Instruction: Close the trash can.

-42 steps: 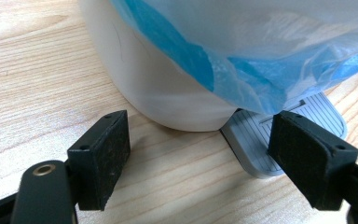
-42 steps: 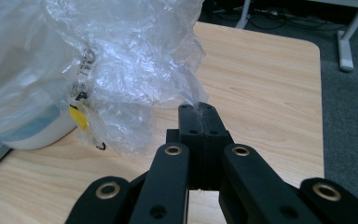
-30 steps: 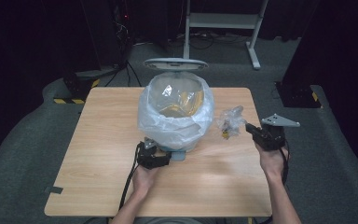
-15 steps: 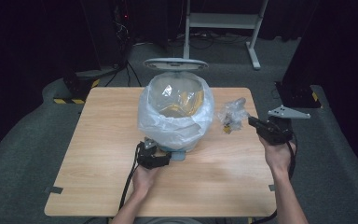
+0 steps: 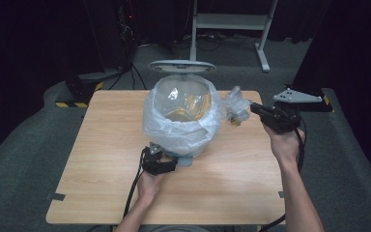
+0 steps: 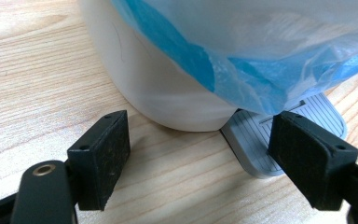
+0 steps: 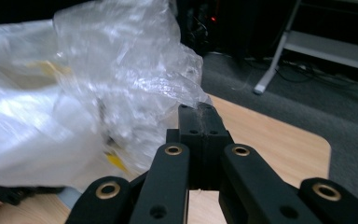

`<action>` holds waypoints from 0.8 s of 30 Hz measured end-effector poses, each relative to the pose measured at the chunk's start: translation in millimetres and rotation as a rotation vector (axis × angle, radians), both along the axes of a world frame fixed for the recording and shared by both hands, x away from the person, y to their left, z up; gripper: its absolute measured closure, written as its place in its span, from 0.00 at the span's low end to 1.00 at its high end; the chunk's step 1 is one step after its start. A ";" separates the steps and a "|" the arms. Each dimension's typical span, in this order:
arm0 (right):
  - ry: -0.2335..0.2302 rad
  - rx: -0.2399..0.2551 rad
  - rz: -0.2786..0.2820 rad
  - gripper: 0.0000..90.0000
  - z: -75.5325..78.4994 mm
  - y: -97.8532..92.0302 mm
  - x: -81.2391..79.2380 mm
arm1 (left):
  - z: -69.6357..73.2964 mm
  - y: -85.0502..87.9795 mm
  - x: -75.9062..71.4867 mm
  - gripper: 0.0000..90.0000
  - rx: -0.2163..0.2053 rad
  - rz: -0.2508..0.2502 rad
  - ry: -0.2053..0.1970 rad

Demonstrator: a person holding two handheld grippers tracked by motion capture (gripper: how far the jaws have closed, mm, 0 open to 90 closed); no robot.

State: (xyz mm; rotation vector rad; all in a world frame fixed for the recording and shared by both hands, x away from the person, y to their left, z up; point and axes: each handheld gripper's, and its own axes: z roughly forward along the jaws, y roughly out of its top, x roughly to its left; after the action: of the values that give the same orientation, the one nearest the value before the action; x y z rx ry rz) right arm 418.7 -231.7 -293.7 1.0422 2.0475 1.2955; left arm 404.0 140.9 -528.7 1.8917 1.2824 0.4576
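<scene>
A white pedal bin (image 5: 193, 152) stands mid-table, lined with a pale blue plastic bag (image 5: 181, 125), its lid (image 5: 181, 65) raised behind. My left gripper (image 5: 173, 162) rests low at the bin's front, open. In the left gripper view, its jaws (image 6: 205, 154) straddle the bin's base (image 6: 158, 88), with one pad over the grey pedal (image 6: 256, 140). My right gripper (image 5: 254, 107) is held in the air to the right of the bin, shut on a crumpled clear plastic wrapper (image 5: 234, 108). The wrapper (image 7: 130, 70) bunches out from the closed tips (image 7: 199, 112) toward the bag's rim.
The wooden table (image 5: 101, 145) has bare surface to the left and in front of the bin. A cable runs from the left gripper off the near edge. Behind the table stand a metal frame (image 5: 232, 24) and black gear (image 5: 79, 87) on the dark floor.
My right gripper has lifted the crumpled wrapper off the table and carried it upward beside the bin. The left gripper and bin have not moved.
</scene>
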 end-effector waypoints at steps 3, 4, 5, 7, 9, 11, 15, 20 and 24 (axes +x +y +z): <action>-0.019 -0.004 0.025 1.00 10.5 13.1 2.8 | 0.0 0.0 0.0 0.23 0.000 0.000 0.000; -0.021 -0.004 0.028 1.00 12.1 15.0 3.3 | 0.0 -0.1 0.0 0.23 0.000 0.000 0.000; -0.027 -0.006 0.034 1.00 16.2 19.8 4.9 | 0.0 0.0 0.0 0.23 0.000 0.000 0.000; -0.036 -0.012 0.044 1.00 22.2 27.2 8.0 | 0.1 0.0 0.0 0.23 0.000 0.001 0.001; -0.047 -0.018 0.054 1.00 27.8 34.7 10.9 | 0.1 0.0 0.0 0.23 0.000 0.001 0.001; -0.054 -0.016 0.062 1.00 32.7 42.5 13.3 | 0.1 -0.2 -0.2 0.23 0.002 0.002 -0.001; -0.066 -0.018 0.082 1.00 40.3 57.6 18.2 | 0.1 -0.2 -0.1 0.23 0.002 0.001 0.000; -0.080 -0.027 0.114 1.00 48.0 79.8 23.8 | 0.0 -0.1 -0.1 0.23 0.001 0.000 0.000; -0.091 -0.038 0.130 1.00 51.3 98.4 27.2 | 0.0 -0.2 -0.1 0.23 0.001 0.001 -0.001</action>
State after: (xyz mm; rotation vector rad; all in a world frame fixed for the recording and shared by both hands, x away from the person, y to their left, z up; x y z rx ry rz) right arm 445.9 -133.3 -242.4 0.8293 2.0916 1.3368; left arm 404.0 140.8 -528.7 1.8911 1.2834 0.4594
